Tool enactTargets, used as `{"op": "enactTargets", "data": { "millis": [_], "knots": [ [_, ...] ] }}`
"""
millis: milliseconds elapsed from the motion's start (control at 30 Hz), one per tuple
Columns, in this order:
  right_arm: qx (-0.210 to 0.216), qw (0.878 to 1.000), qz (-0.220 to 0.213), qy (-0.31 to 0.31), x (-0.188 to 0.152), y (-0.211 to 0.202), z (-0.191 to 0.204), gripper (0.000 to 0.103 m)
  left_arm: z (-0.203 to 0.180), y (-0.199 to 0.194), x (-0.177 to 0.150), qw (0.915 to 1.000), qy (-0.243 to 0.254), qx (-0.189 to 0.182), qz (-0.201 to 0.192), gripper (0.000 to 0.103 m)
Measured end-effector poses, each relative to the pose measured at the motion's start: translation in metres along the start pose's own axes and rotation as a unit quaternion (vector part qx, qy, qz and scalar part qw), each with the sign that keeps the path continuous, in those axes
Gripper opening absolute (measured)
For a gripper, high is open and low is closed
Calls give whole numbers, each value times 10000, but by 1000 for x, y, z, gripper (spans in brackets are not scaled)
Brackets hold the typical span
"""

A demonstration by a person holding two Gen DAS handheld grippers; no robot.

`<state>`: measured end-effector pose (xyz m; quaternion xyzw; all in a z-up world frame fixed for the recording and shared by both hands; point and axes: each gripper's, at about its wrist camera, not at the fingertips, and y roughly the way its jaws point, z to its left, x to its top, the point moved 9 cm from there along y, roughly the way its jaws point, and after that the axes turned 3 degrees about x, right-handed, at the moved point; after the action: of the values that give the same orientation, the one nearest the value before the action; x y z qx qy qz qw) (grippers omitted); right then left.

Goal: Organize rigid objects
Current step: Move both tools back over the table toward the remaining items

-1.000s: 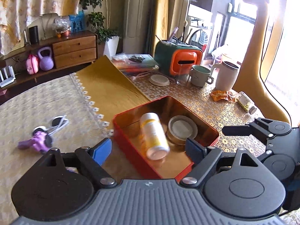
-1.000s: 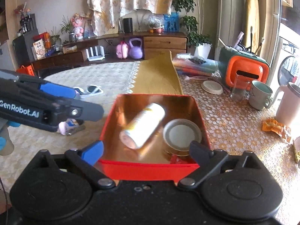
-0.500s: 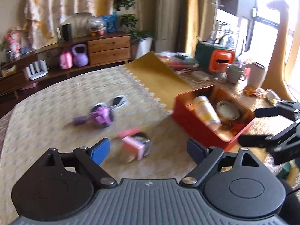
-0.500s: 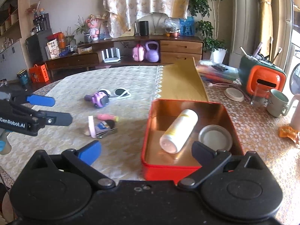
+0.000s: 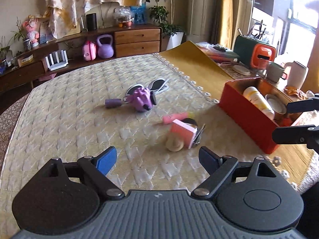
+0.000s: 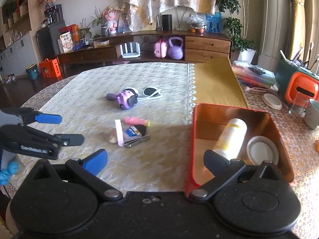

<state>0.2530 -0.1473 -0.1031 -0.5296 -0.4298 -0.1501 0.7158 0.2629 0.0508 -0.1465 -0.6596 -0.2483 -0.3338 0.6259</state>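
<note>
A red tin box (image 5: 245, 117) (image 6: 191, 139) holds a white and yellow bottle (image 5: 259, 102) (image 6: 231, 137) and a round lid (image 6: 262, 152). On the quilted cloth lie a pink block (image 5: 182, 132) (image 6: 119, 132) with nail clippers (image 6: 137, 139), a pink tube (image 5: 174, 118) (image 6: 136, 121), a purple toy (image 5: 139, 99) (image 6: 124, 99) and white sunglasses (image 5: 157, 85) (image 6: 151, 93). My left gripper (image 5: 157, 160) is open and empty, just short of the pink block. My right gripper (image 6: 155, 161) is open and empty at the box's near left corner.
A folded yellow mat (image 6: 215, 83) lies behind the box. An orange and green container (image 6: 297, 83), mugs (image 5: 276, 71), a white jug (image 5: 297, 77) and a small dish (image 6: 272, 101) stand at the far right. A sideboard (image 6: 159, 43) stands beyond the table.
Both grippers have pulled back and swung left, away from the red box, so the loose objects on the cloth have come into view. Both stay open and empty.
</note>
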Motion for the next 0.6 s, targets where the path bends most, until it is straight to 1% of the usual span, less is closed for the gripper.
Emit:
{"op": "enactTargets", "data": {
  "millis": [200, 467, 600],
  "knots": [
    [22, 9999, 166, -4, 5, 26, 9, 103, 1, 26, -5, 9999, -111, 32, 48, 90],
    [130, 9994, 315, -4, 15, 58, 19, 102, -2, 49, -7, 9999, -95, 102, -32, 90],
    [189, 9991, 379, -96, 19, 72, 25, 97, -7, 59, -9, 9999, -43, 103, -65, 90]
  ]
}}
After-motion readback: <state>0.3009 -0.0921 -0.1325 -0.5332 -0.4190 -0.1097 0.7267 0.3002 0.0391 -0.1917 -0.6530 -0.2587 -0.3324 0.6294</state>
